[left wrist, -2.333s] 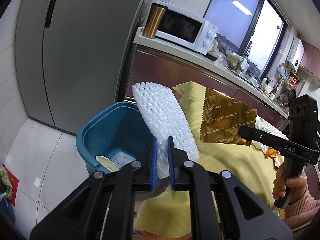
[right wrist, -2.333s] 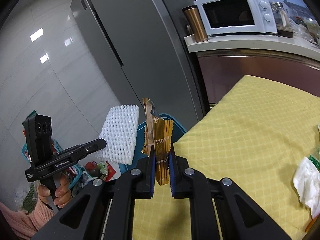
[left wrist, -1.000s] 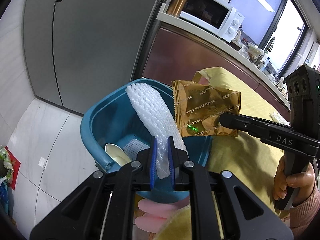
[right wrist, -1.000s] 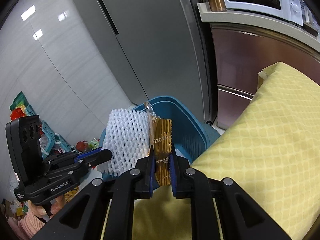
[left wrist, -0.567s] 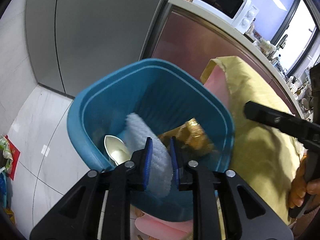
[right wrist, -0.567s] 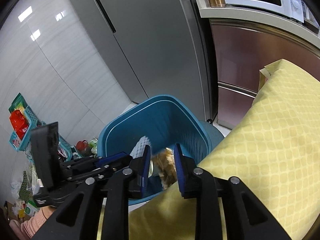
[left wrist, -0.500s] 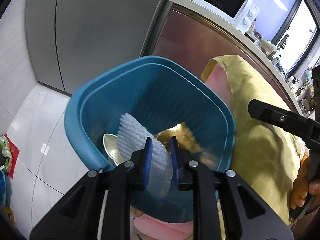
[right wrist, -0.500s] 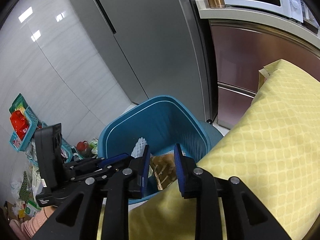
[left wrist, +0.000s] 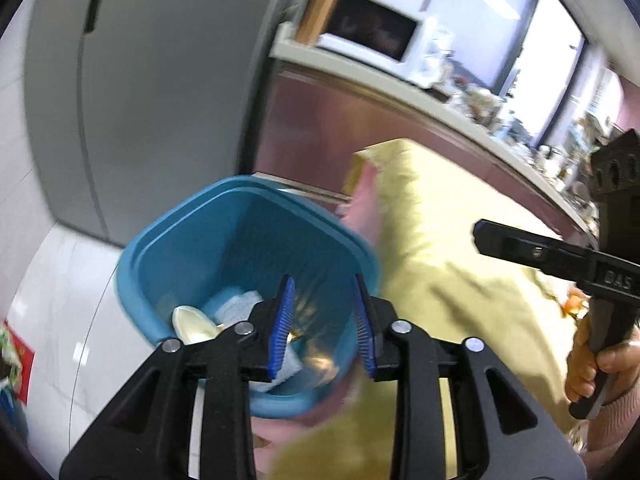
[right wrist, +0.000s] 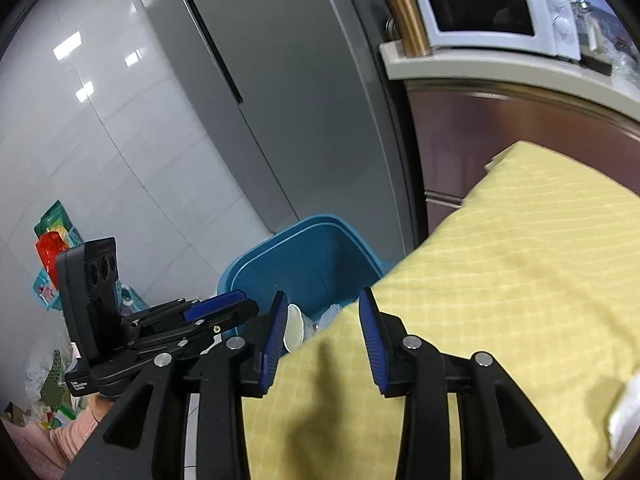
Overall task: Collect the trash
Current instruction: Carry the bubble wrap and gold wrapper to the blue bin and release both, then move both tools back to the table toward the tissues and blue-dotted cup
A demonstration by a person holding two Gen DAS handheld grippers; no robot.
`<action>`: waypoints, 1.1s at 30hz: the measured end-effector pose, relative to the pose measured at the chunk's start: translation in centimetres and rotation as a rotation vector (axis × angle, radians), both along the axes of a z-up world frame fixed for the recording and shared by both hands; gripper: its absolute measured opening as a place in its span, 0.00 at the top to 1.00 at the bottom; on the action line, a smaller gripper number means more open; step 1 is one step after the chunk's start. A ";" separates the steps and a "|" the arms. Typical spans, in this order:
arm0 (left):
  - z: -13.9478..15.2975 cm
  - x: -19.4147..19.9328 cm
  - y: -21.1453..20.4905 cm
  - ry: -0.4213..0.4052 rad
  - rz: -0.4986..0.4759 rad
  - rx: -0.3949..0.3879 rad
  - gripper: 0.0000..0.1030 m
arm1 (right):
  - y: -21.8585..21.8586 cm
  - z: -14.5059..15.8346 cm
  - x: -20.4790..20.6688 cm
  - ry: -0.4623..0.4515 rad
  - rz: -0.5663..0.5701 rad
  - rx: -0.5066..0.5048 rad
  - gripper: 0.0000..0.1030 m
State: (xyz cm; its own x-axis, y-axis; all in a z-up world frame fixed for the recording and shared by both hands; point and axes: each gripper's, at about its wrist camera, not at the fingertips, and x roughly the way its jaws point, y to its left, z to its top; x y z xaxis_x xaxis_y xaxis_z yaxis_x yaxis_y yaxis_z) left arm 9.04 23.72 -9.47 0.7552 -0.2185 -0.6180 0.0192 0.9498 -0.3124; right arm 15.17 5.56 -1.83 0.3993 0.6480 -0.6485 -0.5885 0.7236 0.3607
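Both the left gripper [left wrist: 322,328] and right gripper [right wrist: 324,338] are being held spread, empty, above the blue bin [left wrist: 240,216] at lower centre.

Two tongs [left wrist: 322,322], one bin [left wrist: 192,236]

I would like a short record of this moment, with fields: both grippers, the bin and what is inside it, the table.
left gripper: open, empty, above the bin
right gripper: open, empty, over the table edge beside the bin
blue bin: on the floor beside the table
bin contents: white foam net, gold wrapper, pale spoon-like piece
yellow tablecloth: covers the table; something white at its right edge, too cut off to identify
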 end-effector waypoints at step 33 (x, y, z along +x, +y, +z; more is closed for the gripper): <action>2.3 4.9 -30.2 0.004 -0.604 0.064 0.54 | -32.4 -1.9 -6.3 -0.017 -0.712 0.072 0.55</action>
